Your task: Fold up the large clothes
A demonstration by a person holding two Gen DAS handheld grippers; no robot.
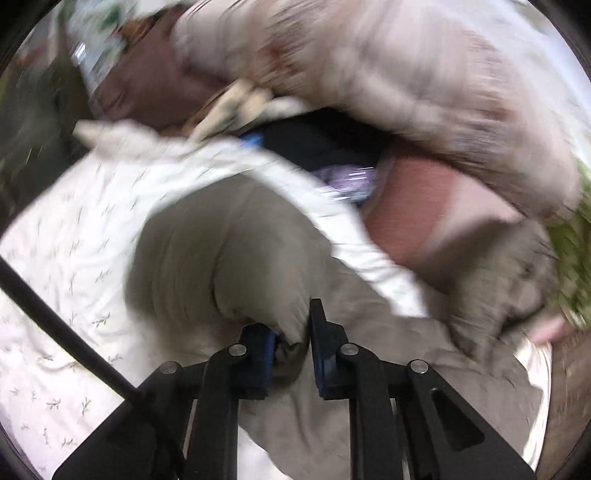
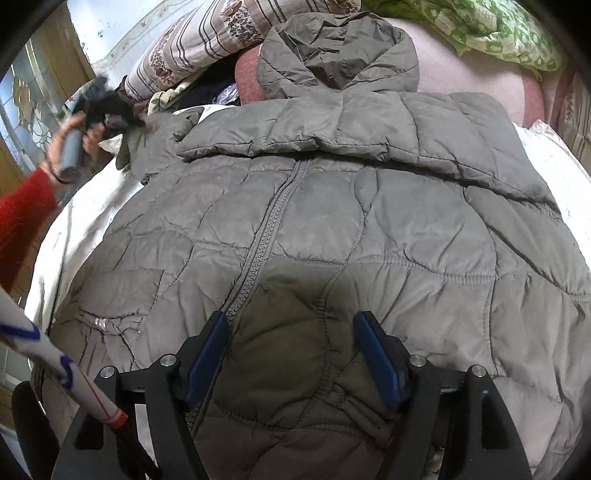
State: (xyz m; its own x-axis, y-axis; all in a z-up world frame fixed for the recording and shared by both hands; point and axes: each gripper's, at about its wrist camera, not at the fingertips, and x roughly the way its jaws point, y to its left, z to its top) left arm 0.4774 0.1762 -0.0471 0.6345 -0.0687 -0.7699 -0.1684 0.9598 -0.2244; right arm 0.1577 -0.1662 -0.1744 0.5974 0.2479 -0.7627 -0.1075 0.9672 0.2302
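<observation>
1. One quilted grey-brown jacket (image 2: 332, 221) lies front up across the white sprigged bedsheet (image 1: 62, 229), its zipper (image 2: 258, 254) closed down the middle and its hood (image 2: 332, 51) pushed up against the pile at the head of the bed.
2. Left gripper (image 1: 291, 332) is clenched on a bunched fold of the jacket's fabric (image 1: 221, 251), with cloth pinched between its two blue pads; this view is heavily smeared.
3. Right gripper (image 2: 291, 350) stands wide apart just above the jacket's lower front, a pad either side of a quilted panel; neither visibly presses on the cloth.
4. Only the right wrist view shows the whole jacket laid out, plus one hand (image 2: 70, 140) at the far left with a red sleeve (image 2: 22, 218), gripping a grey handle beside the jacket's sleeve end.
5. Only the left wrist view shows the pinch itself up close.
6. Around it, I count one striped floral pillow (image 2: 192, 40), one green patterned cloth (image 2: 491, 26) and one pink cushion (image 2: 480, 81) behind the hood.
7. A white pole with blue marks (image 2: 40, 347) crosses the lower left corner of the right wrist view.
</observation>
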